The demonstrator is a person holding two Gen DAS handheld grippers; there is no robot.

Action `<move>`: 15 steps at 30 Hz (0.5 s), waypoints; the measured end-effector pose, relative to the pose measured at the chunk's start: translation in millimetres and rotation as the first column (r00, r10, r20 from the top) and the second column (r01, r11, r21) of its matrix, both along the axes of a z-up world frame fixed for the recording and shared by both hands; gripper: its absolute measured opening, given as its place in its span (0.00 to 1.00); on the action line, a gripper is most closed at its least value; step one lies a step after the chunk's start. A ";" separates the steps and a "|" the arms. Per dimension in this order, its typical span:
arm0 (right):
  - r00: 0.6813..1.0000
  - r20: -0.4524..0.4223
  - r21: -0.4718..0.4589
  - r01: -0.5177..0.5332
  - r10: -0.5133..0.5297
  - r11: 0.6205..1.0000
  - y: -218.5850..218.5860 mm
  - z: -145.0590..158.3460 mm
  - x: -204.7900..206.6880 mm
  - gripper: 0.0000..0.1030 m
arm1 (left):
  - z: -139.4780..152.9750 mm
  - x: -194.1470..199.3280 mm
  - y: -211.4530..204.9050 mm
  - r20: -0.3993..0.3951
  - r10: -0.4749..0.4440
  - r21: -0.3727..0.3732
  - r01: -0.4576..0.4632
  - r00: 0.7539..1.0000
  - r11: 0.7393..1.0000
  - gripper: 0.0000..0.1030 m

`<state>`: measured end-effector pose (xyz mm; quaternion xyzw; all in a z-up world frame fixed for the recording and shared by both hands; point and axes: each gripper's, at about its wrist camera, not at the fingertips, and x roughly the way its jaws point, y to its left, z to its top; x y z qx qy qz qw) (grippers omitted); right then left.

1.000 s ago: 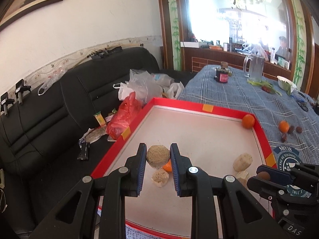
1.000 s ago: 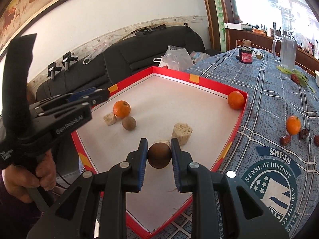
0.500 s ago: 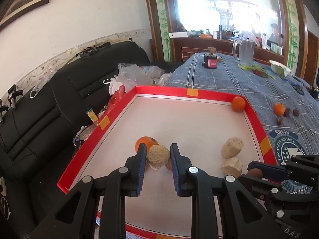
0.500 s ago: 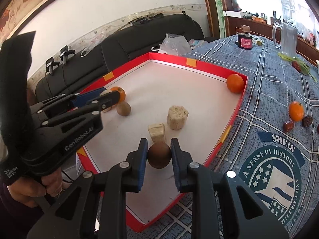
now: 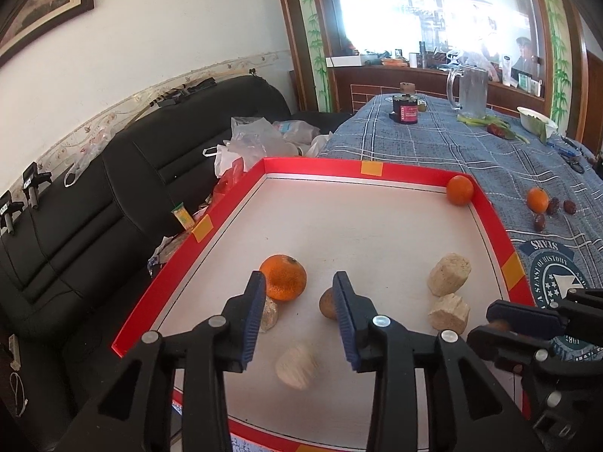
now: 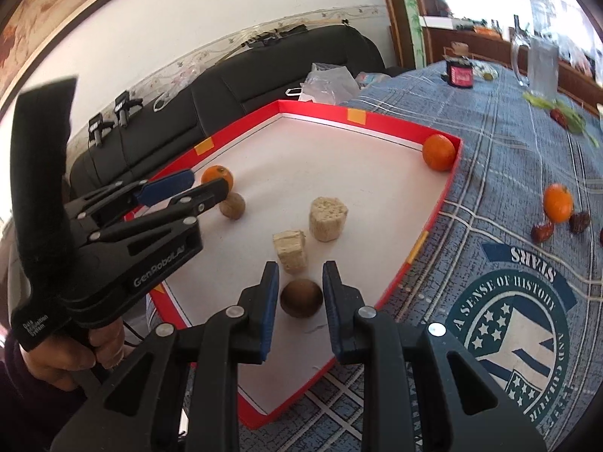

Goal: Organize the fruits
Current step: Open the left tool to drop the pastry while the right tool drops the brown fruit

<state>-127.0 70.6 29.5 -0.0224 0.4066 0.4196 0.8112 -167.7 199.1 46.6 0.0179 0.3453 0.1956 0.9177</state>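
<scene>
- Left gripper (image 5: pixel 297 316) was spread wide with nothing in it, hovering over the near-left part of the red tray (image 5: pixel 377 168).
- Right under that gap sat a pale lump (image 5: pixel 296 366), blurry, lying loose on the white tray floor.
- Just ahead of the left finger was an orange (image 5: pixel 283 277), with a small beige chunk (image 5: pixel 269 315) tucked against it, partly hidden behind the finger.
- A small brown fruit (image 5: pixel 328 303) peeked out beside the other finger; couldn't tell if it touched.
- Right gripper (image 6: pixel 300 297) had a dark brown ball (image 6: pixel 301 298) sitting between its fingers at the tray's near-right edge. The fingers looked slightly off it, a sliver of gap each side, so loosened rather than pinching.
- Two beige blocks (image 6: pixel 290 251) (image 6: pixel 328 218) stood just past that ball, nearly touching each other.
- Second orange (image 6: pixel 438 152) was parked in the tray's far right corner, against the wall.
- A third orange (image 6: pixel 557 202) was out on the blue tablecloth (image 6: pixel 490 173) with a few dark dates (image 6: pixel 542 232) beside it.
- A hand (image 6: pixel 71 354) gripped the left tool's handle, seen in the right view.
</scene>
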 end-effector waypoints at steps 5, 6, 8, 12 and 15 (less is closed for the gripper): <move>0.999 -0.030 0.068 0.035 -0.033 0.997 -13.0 2.9 9.5 0.25 | 0.4 -0.6 -1.1 0.001 0.005 0.003 -0.005 1.000 1.000 0.46; 0.999 -0.031 0.079 0.047 -0.045 0.996 -16.0 3.8 11.2 0.25 | 0.5 -0.5 -1.0 0.001 0.006 0.004 -0.006 1.000 1.000 0.47; 0.998 -0.039 0.092 0.059 -0.055 0.994 -19.2 4.4 14.0 0.25 | -0.2 0.3 -1.3 -0.002 0.007 0.005 -0.007 1.000 1.000 0.48; 0.995 -0.053 0.106 0.088 -0.083 0.991 -25.9 4.5 19.9 0.25 | -1.3 1.7 -3.1 -0.006 0.005 0.009 -0.005 1.000 1.000 0.52; 0.994 -0.065 0.116 0.098 -0.090 0.988 -28.1 3.7 22.6 0.25 | -2.5 3.0 -4.6 -0.010 0.001 0.008 -0.001 1.000 1.000 0.54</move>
